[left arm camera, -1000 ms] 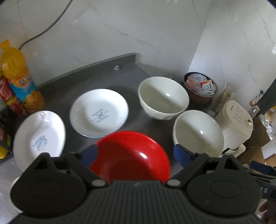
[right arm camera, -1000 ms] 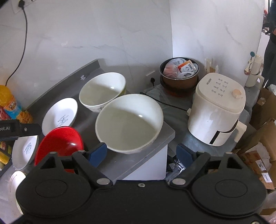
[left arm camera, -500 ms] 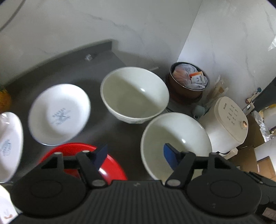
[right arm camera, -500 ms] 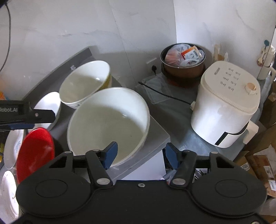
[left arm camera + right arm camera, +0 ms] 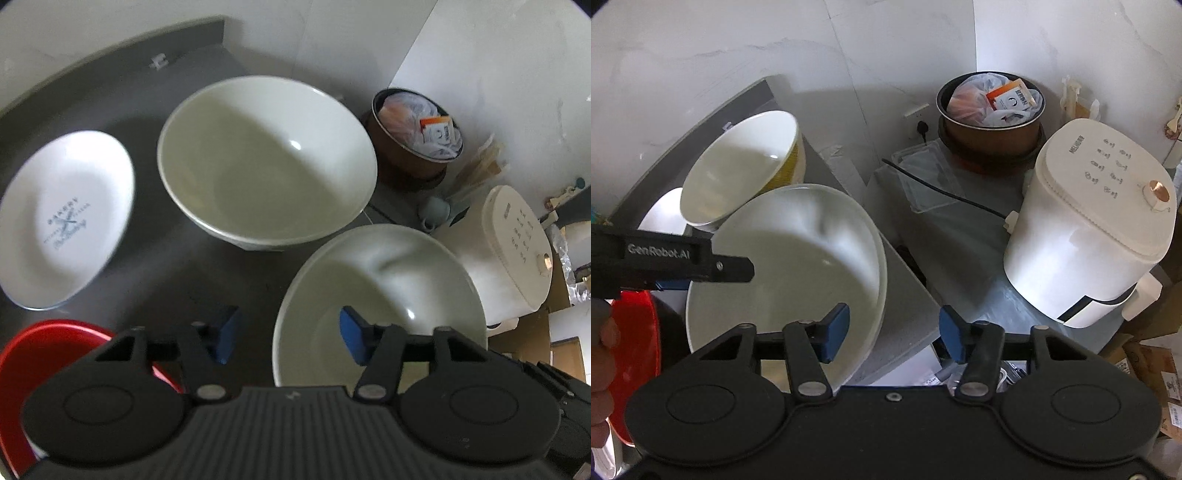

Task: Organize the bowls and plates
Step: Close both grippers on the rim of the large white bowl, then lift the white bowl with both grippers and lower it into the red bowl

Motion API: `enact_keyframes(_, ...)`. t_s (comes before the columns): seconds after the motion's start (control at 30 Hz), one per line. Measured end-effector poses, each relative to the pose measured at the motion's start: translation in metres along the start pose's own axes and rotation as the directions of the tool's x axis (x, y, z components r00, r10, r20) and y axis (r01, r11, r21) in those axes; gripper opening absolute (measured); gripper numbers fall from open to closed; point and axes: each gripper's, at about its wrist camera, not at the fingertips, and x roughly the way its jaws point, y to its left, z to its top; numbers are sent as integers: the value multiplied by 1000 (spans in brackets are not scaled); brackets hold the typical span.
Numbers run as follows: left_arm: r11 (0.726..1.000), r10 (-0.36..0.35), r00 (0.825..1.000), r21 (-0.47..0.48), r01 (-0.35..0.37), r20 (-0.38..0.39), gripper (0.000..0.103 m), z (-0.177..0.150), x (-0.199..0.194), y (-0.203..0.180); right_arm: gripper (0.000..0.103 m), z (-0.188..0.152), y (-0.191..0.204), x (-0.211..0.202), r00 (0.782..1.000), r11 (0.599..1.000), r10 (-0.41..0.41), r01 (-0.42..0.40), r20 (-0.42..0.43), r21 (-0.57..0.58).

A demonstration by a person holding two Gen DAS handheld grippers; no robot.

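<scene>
Both grippers straddle opposite sides of one bowl's rim. On the left gripper (image 5: 286,334), the jaws have just been closing, one pad outside and one inside the near white bowl (image 5: 391,280), neither visibly pressing. The right gripper (image 5: 894,334), likewise closing and not yet clamped, brackets the far-side rim. A second white bowl (image 5: 266,158) sits just behind on the grey counter (image 5: 110,92), the likely stacking target.

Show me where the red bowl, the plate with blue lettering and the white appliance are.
red bowl (image 5: 55,343): left wrist view, on its inner wall.
plate with blue lettering (image 5: 66,221): left wrist view, on the printed middle.
white appliance (image 5: 1089,236): right wrist view, on its front wall.
</scene>
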Motion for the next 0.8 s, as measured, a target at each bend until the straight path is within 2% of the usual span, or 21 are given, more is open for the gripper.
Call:
enact_keyframes(0.03, 1000, 13, 1000, 3, -13, -5, 53, 1, 3, -1, 51, 2, 0, 1, 1000, 1000, -4, 4, -3, 0)
enact_keyframes(0.1, 1000, 23, 999, 12, -23, -26, 45, -1, 8, -4, 47, 4, 0, 3, 1000, 1000, -3, 3, -2, -4)
enact_keyframes(0.17, 1000, 17, 998, 16, -16, -56, 37, -1, 14, -5, 37, 6, -1, 7, 1000, 1000, -5, 5, -14, 1)
enact_keyframes(0.2, 1000, 23, 997, 17, -22, -69, 30, 0, 17, -6, 34, 7, -1, 10, 1000, 1000, -3, 3, -20, 5)
enact_keyframes(0.3, 1000, 28, 995, 3, -28, -91, 22, 1, 25, -4, 25, 7, -1, 14, 1000, 1000, 5, -5, -28, 13)
enact_keyframes(0.37, 999, 36, 995, -9, -37, -95, 16, 1, 29, -3, 11, 7, 2, 14, 999, 1000, 23, -23, -25, 5)
enact_keyframes(0.47, 999, 18, 995, -28, -21, -100, 14, 1, 28, 1, 10, 7, 8, 12, 1000, 1000, 1, -1, -21, -18)
enact_keyframes(0.8, 999, -31, 997, -38, 28, -64, 13, -2, -1, 7, 10, 12, 11, -21, 1000, 998, 31, -31, 4, 48)
